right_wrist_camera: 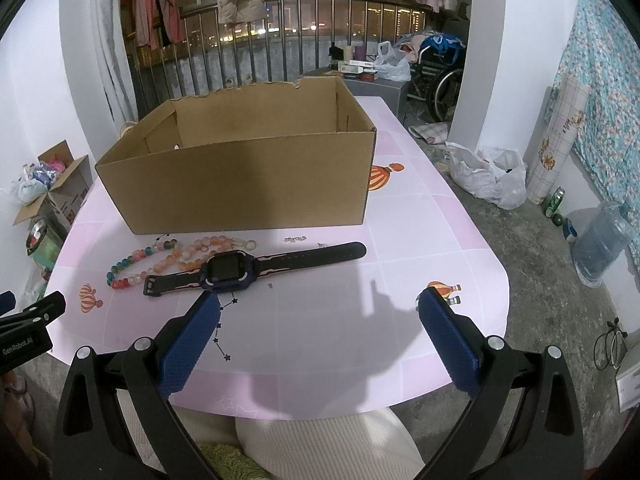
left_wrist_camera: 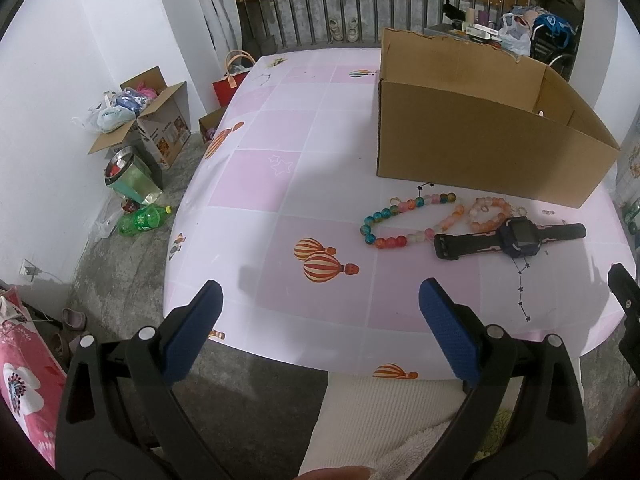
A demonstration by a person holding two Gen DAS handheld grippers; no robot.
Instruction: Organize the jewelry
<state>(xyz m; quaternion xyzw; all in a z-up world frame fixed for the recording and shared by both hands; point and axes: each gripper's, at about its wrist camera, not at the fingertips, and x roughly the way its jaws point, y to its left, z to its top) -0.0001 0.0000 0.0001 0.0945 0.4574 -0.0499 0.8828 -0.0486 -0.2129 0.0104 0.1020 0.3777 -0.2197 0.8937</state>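
Left wrist view: left gripper (left_wrist_camera: 320, 300) above the near edge of the desk (left_wrist_camera: 328, 128), fingers (left_wrist_camera: 448, 330) spread wide, holding nothing. Cardboard box (left_wrist_camera: 472, 140) open-topped, standing on the far right part of the desk. Multicoloured bead bracelet (left_wrist_camera: 408, 220) lying flat just in front of the box. Orange-pink bead bracelet (left_wrist_camera: 488, 212) just right of the first, also in front of the box. Watch (left_wrist_camera: 516, 236) laid flat with strap extended, in front of the box, nearer the camera than the bracelets and touching the orange-pink one. Part of the right gripper (left_wrist_camera: 624, 304) visible at the right border, well in front of the box.

Right wrist view: right gripper (right_wrist_camera: 320, 312) over the near part of the desk (right_wrist_camera: 420, 216), fingers (right_wrist_camera: 446, 328) wide apart, empty. Cardboard box (right_wrist_camera: 240, 188) upright at desk centre. Watch (right_wrist_camera: 256, 268) directly in front of the box, close to the left fingertip. Both bracelets, multicoloured (right_wrist_camera: 140, 266) and orange-pink (right_wrist_camera: 192, 254), in front of the box's left half. Small metal pieces (right_wrist_camera: 296, 239) on the desk just in front of the box; type cannot be told. Left gripper (right_wrist_camera: 28, 320) at the left border; opening cannot be told from this view.
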